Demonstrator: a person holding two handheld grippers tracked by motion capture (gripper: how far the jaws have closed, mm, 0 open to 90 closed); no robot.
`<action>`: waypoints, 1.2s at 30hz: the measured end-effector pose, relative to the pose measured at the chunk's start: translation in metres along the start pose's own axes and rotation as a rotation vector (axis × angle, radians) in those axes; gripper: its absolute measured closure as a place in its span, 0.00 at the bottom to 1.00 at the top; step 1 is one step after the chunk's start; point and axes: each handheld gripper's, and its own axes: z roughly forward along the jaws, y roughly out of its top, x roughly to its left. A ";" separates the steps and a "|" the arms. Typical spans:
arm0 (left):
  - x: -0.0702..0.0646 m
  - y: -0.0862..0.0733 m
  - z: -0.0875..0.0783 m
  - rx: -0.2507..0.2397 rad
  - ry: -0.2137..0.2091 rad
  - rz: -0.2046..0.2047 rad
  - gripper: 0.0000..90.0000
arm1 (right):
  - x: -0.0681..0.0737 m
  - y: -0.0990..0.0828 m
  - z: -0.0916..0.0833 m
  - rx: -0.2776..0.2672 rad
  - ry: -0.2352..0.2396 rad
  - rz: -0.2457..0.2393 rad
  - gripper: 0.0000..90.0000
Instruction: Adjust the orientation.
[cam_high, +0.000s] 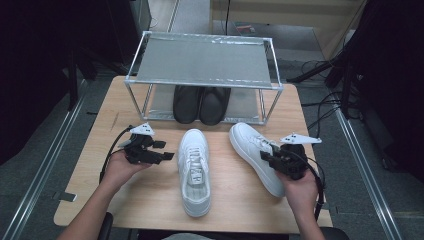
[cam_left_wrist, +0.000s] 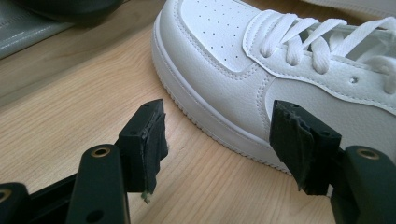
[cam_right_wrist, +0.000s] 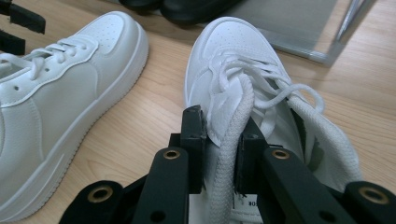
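Now sneaker tongue (cam_right_wrist: 223, 122) between right claw (cam_right_wrist: 219, 140) pads.

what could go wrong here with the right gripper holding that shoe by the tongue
1. The right gripper pinches only the soft tongue and a lace of the right shoe. If lifted, the shoe may hang, swing or slip free.
2. The rack post stands close to that shoe's toe, so a swinging toe could hit it.
3. The left gripper is open beside the left shoe, not holding it, so a bump could push that shoe aside.
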 end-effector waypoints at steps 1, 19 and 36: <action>0.000 0.000 0.000 0.000 0.000 -0.002 0.41 | 0.002 0.000 0.002 0.001 0.003 -0.005 0.88; -0.003 0.000 0.003 0.013 0.003 0.000 0.40 | 0.030 -0.004 0.024 0.035 0.042 -0.052 0.89; -0.004 0.001 0.008 0.038 0.008 -0.004 0.41 | 0.053 -0.009 0.038 0.052 0.068 -0.090 0.89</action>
